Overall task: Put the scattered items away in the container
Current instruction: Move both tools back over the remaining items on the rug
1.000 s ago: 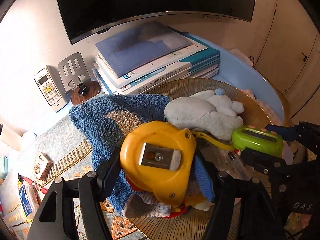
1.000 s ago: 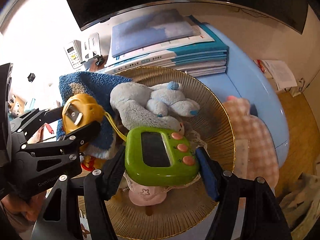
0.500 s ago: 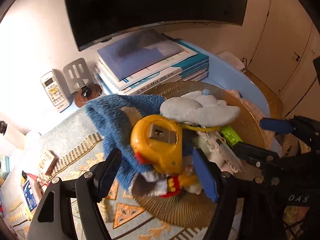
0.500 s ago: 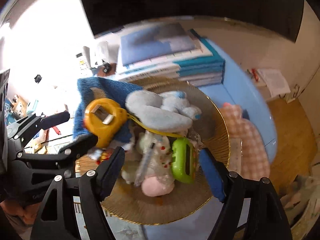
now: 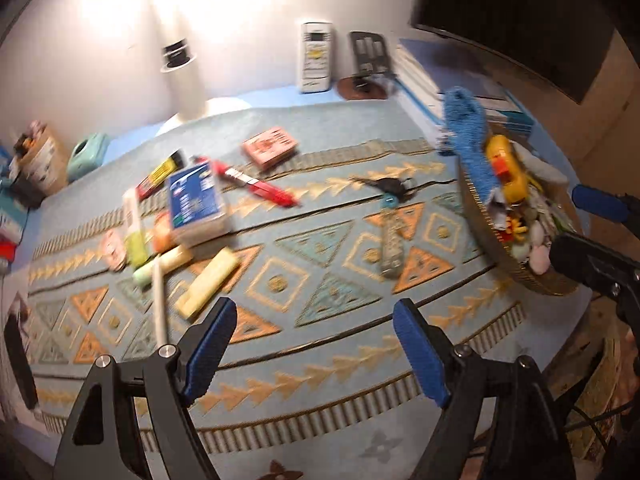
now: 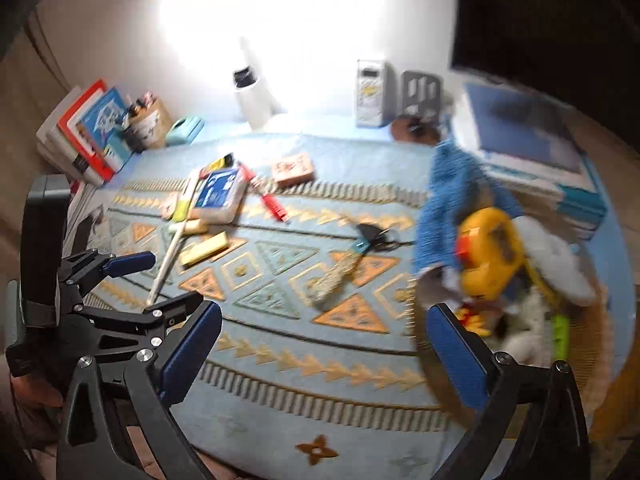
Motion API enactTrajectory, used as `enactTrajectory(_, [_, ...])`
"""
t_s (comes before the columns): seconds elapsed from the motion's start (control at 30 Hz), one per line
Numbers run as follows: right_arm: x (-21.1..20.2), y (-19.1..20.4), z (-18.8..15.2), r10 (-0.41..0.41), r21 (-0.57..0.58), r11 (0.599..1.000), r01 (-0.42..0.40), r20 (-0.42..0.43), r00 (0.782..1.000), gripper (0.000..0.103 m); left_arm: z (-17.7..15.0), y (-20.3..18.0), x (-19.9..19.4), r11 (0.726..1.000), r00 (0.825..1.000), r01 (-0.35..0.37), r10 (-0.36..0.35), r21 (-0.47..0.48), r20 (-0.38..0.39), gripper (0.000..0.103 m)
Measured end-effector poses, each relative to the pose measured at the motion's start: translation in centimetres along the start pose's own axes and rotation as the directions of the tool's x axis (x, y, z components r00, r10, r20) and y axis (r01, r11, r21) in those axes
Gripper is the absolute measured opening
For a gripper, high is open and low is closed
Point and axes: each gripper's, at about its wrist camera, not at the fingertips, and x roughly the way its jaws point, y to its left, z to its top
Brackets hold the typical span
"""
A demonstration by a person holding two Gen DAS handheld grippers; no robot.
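Note:
A round wicker basket (image 5: 516,268) (image 6: 600,360) sits at the mat's right end. It holds a yellow tape measure (image 5: 504,160) (image 6: 488,256), a blue towel (image 5: 468,132) (image 6: 452,188), a pale plush (image 6: 560,264) and a green timer (image 6: 560,336). My left gripper (image 5: 312,328) (image 6: 160,284) hangs open and empty over the mat's near part. My right gripper (image 6: 324,332) (image 5: 580,228) is open and empty beside the basket. On the mat lie a blue-white box (image 5: 196,200) (image 6: 218,194), a red pen (image 5: 260,184), a pink card box (image 5: 270,148), a yellow bar (image 5: 208,284), a white stick (image 5: 160,300), a patterned pouch (image 5: 392,240) (image 6: 334,276) and black keys (image 5: 388,186).
Against the back wall stand a white remote (image 5: 316,56), a grey phone stand (image 5: 368,52) and a white lamp base (image 5: 184,76). A stack of books (image 6: 528,140) lies behind the basket under a dark monitor (image 5: 520,12). More books (image 6: 84,132) lean at the far left.
Both grippers opened, leaving the tape measure and the green timer in the basket, then drew back and swung left over the patterned mat. Both views are motion-blurred.

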Motion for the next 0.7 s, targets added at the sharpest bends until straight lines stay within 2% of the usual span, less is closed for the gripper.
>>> enactTrajectory(0.1, [5.3, 3.2, 0.6, -0.001, 0.003, 1.000, 0.001, -0.161, 0.987, 0.101, -1.9, 5.0, 0.2, 0.993, 0.999, -0.037, 0.035, -0.111, -0.025, 0.079])
enactTrajectory(0.23, [9.7, 5.1, 0.0, -0.016, 0.022, 1.000, 0.022, -0.222, 0.975, 0.101, -4.3, 10.6, 0.3, 0.977, 0.996, -0.080, 0.074, -0.197, -0.041, 0.079])
enactTrajectory(0.33, [11.0, 5.6, 0.0, -0.019, 0.062, 0.998, 0.032, -0.200, 0.980, 0.101, -5.7, 13.6, 0.9, 0.973, 0.994, -0.103, 0.095, -0.207, -0.050, 0.079])
enactTrajectory(0.47, [13.3, 5.9, 0.3, -0.050, 0.090, 0.993, 0.071, -0.222, 0.974, 0.101, -6.6, 16.5, 2.7, 0.970, 0.994, -0.104, 0.091, -0.219, -0.067, 0.079])
enactTrajectory(0.7, [15.7, 7.7, -0.3, -0.136, 0.057, 0.987, 0.152, -0.227, 0.964, 0.101, -6.7, 20.0, 6.0, 0.968, 0.993, -0.100, 0.084, -0.232, -0.078, 0.079])
